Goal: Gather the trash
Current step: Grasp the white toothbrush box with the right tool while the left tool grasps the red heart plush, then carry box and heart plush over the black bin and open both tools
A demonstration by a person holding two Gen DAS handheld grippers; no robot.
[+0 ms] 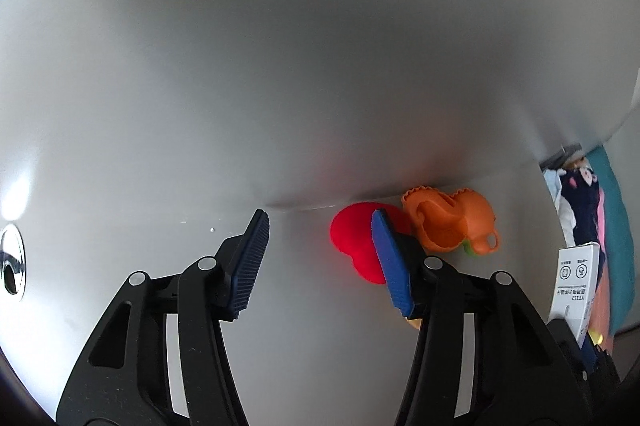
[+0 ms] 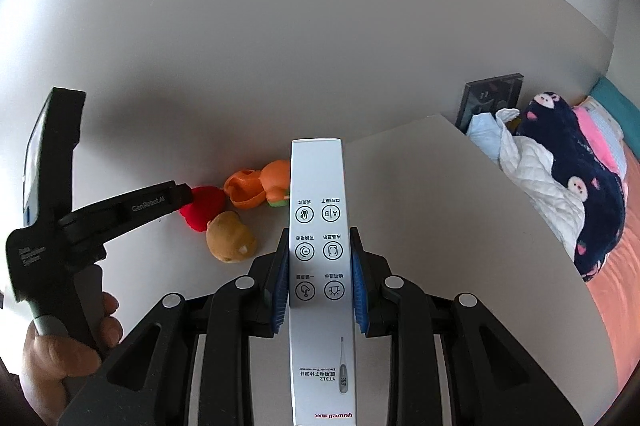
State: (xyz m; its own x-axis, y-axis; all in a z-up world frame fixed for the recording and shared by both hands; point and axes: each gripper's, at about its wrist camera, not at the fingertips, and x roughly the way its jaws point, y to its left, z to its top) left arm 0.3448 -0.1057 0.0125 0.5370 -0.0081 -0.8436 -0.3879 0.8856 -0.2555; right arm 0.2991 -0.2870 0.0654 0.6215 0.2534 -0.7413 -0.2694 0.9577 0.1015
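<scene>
Left to right from my feeds: my left gripper (image 1: 320,246) is released, pads parted over the white tabletop (image 1: 120,226), nothing pinched between them. Just past its tips sit a red toy (image 1: 352,238), with a brown potato-shaped toy (image 2: 230,236) touching it, and an orange toy (image 1: 452,222) against the wall (image 1: 320,46). My right gripper (image 2: 320,290) is clenched on a white thermometer box (image 2: 318,226), both blue pads pressing its long sides, box pointing straight ahead above the tabletop. Far right, bundled clothes (image 2: 560,166) lie on a bed (image 2: 612,286).
</scene>
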